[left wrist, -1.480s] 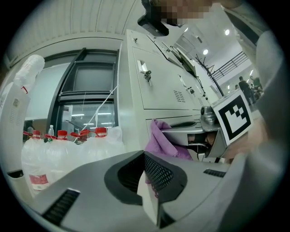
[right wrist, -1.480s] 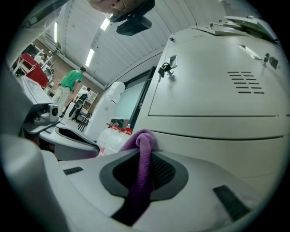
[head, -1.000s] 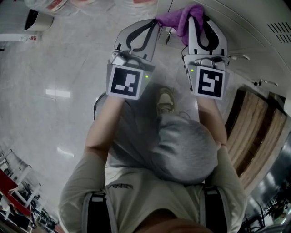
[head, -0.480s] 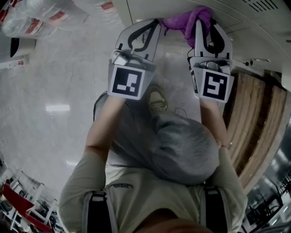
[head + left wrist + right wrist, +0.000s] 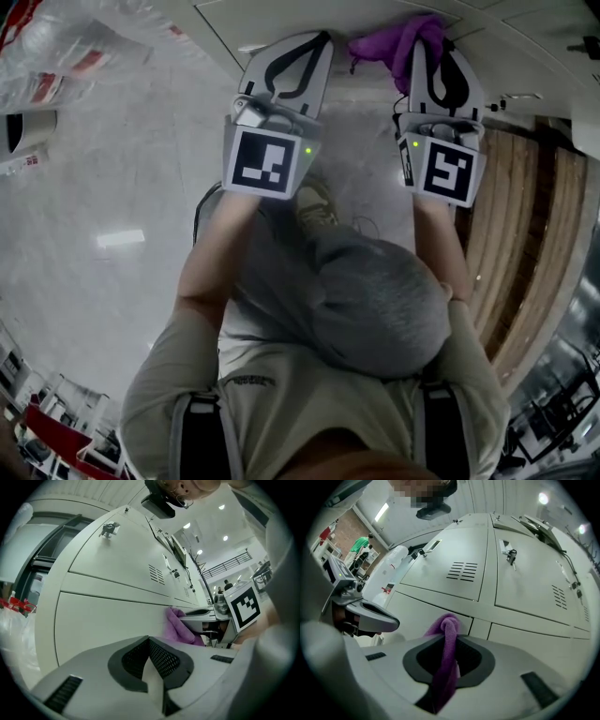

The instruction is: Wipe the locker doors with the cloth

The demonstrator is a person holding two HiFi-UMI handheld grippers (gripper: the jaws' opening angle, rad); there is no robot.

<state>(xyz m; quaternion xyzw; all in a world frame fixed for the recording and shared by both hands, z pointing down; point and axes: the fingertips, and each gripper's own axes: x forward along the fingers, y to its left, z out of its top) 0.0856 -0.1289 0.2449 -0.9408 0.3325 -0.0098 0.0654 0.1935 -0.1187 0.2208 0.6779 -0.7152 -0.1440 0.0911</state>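
The purple cloth (image 5: 446, 665) hangs bunched between the jaws of the right hand-held gripper (image 5: 450, 637), which are closed tightly on it. A rounded fold pokes out past the jaw tips toward a lower locker door (image 5: 426, 609). From the left gripper view, the cloth (image 5: 179, 629) seems to press against that door's pale face (image 5: 108, 620), though the contact itself is hard to make out. The left hand-held gripper (image 5: 149, 641) is held just beside it, jaws brought together with nothing between them, pointing at the same door. Above are more grey doors, one with vent slots (image 5: 462, 570) and another with a key in its lock (image 5: 511, 555). In the head view, both hand-held grippers reach forward side by side over the glossy floor (image 5: 94, 187).
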